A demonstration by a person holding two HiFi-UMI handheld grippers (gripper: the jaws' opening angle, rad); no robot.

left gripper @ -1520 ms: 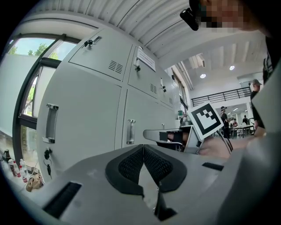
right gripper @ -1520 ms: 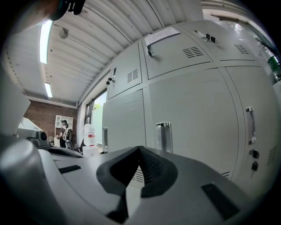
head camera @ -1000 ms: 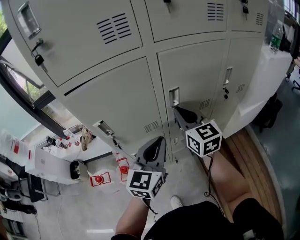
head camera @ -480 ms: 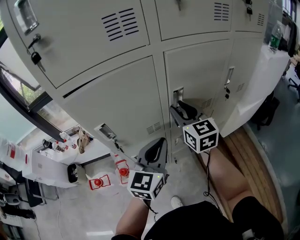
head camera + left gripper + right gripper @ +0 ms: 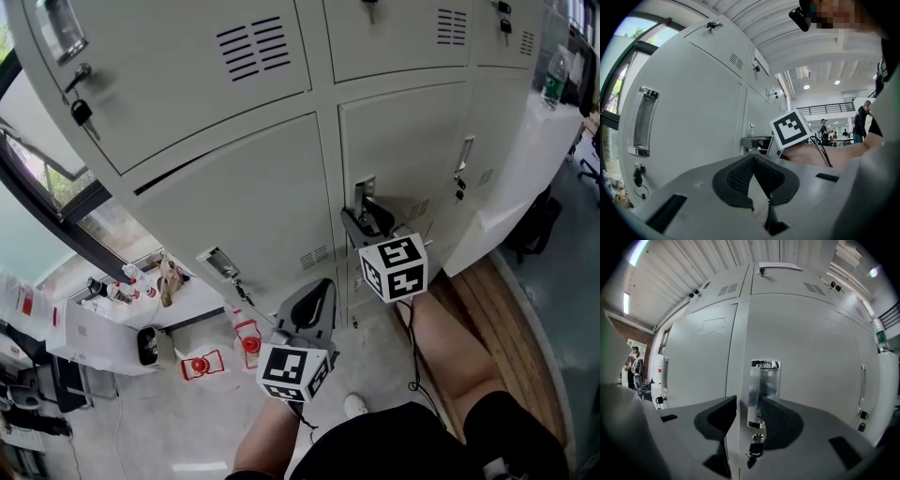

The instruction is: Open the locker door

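Matt painted-metal locker door point(image 5: 811, 380), glossy chrome handle point(image 5: 764, 380)

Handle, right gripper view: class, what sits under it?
A lock with a key hanging from it shows between the jaws of the right gripper, which have just been opening. They hide the door either side.

The locker handle point(image 5: 758, 385) is partly hidden behind the fingers point(image 5: 783, 423).

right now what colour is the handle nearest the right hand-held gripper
Shiny silver handle; best in the right gripper view.
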